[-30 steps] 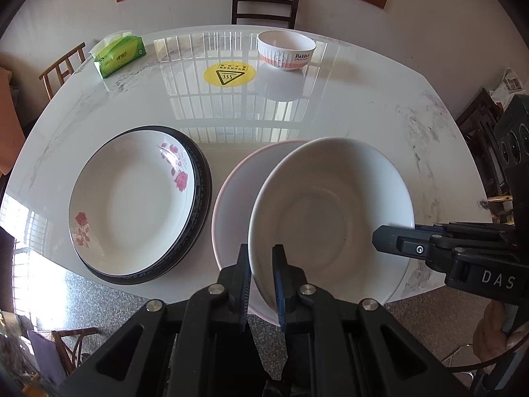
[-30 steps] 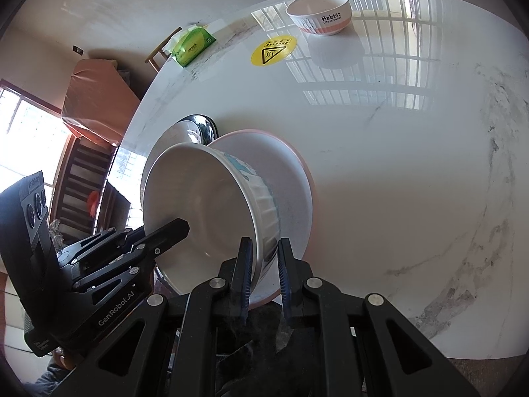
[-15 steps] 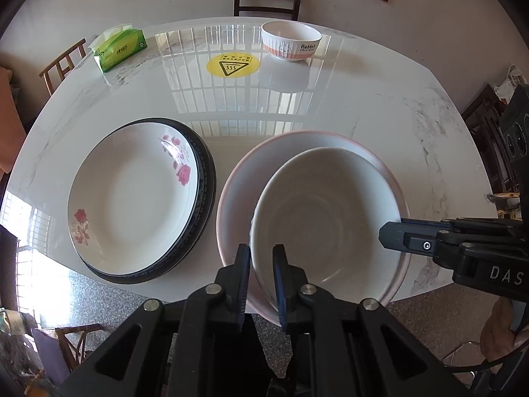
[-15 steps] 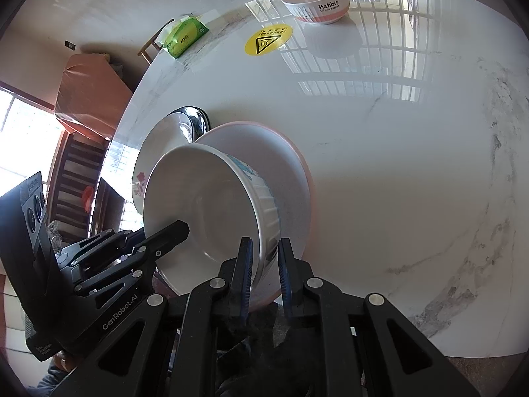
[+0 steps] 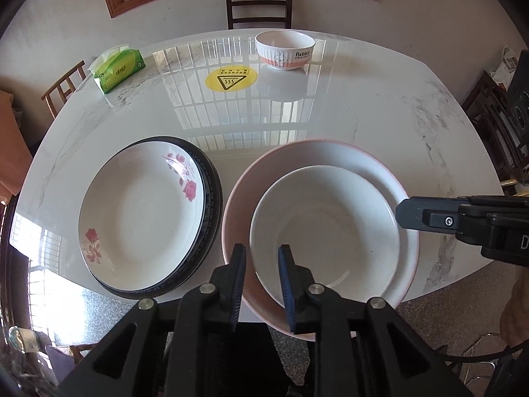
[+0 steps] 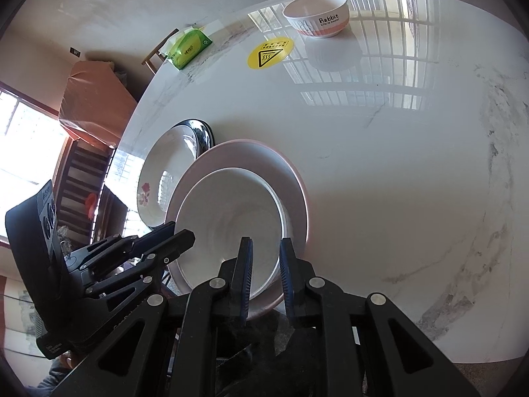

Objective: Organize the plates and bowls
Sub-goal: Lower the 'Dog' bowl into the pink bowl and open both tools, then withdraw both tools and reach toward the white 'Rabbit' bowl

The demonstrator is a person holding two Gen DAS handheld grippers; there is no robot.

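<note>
A white bowl [image 5: 327,231] sits nested inside a larger pink-rimmed bowl [image 5: 330,154] at the table's near edge; both also show in the right wrist view, the white bowl [image 6: 231,221] inside the pink-rimmed bowl [image 6: 264,155]. My left gripper [image 5: 263,264] is slightly open, its fingers straddling the white bowl's near rim without squeezing. My right gripper [image 6: 266,264] is likewise slightly open around the bowls' rims on the other side. A rose-patterned plate [image 5: 142,211] lies on a dark plate [image 5: 213,182] to the left. A small rabbit bowl [image 5: 284,49] stands at the far side.
A green tissue pack [image 5: 117,69] lies at the far left of the marble table [image 5: 380,106], and a yellow warning sticker [image 5: 230,77] is near the rabbit bowl. Chairs stand around the table.
The white bowl, held tilted above the pink-rimmed bowl, has been lowered flat into it. Both grippers have opened slightly and let go of its rim.
</note>
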